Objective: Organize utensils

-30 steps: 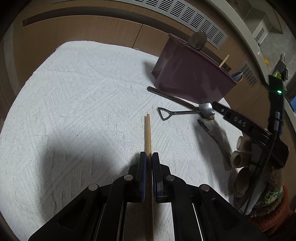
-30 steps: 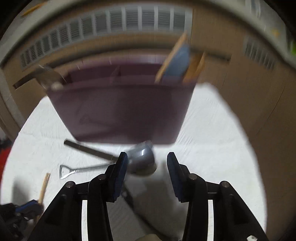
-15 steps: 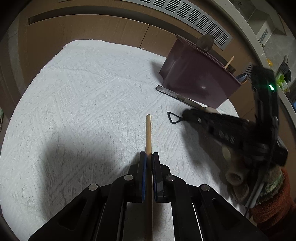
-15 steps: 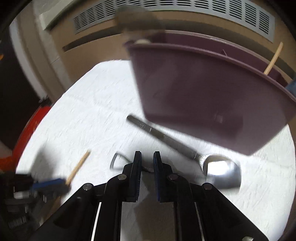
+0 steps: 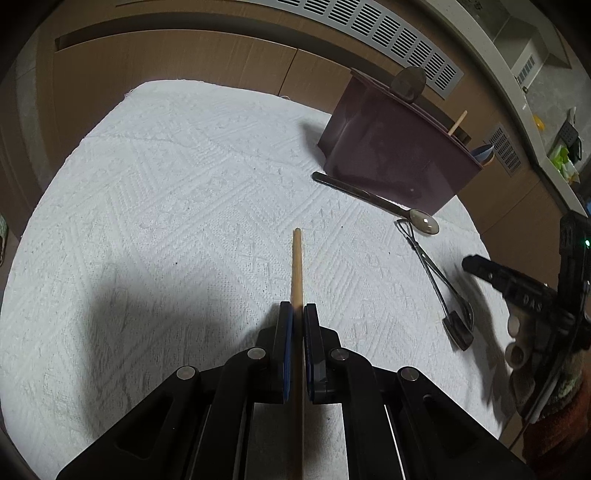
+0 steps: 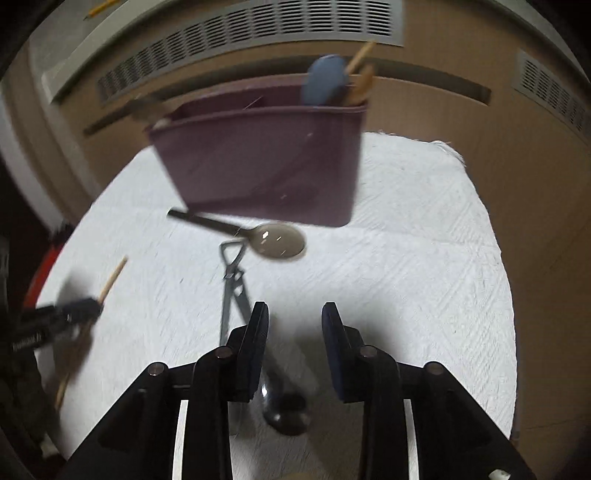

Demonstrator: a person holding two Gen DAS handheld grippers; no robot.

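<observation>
My left gripper [image 5: 297, 308] is shut on a wooden chopstick [image 5: 296, 266] that points forward above the white cloth [image 5: 184, 206]. A maroon utensil holder [image 5: 391, 158] stands at the far right, also seen in the right wrist view [image 6: 266, 162]. A long metal spoon [image 5: 376, 201] lies in front of it. Small shovel-handled spoons [image 5: 432, 273] lie beside it, and show in the right wrist view [image 6: 232, 288]. My right gripper [image 6: 294, 314] is open and empty above the cloth, just right of them. It appears at the right edge of the left wrist view [image 5: 517, 288].
The holder contains a blue spoon [image 6: 325, 79] and wooden sticks [image 6: 360, 59]. Brown cabinet fronts [image 5: 184, 62] and a vent grille [image 5: 369, 33] stand behind the cloth. The cloth's edge runs along the right [image 6: 495, 240].
My right gripper was shut half a second ago and is now open; it has pulled back right. The small shovel-handled spoons have turned to lie lengthwise. My left gripper still holds the chopstick.
</observation>
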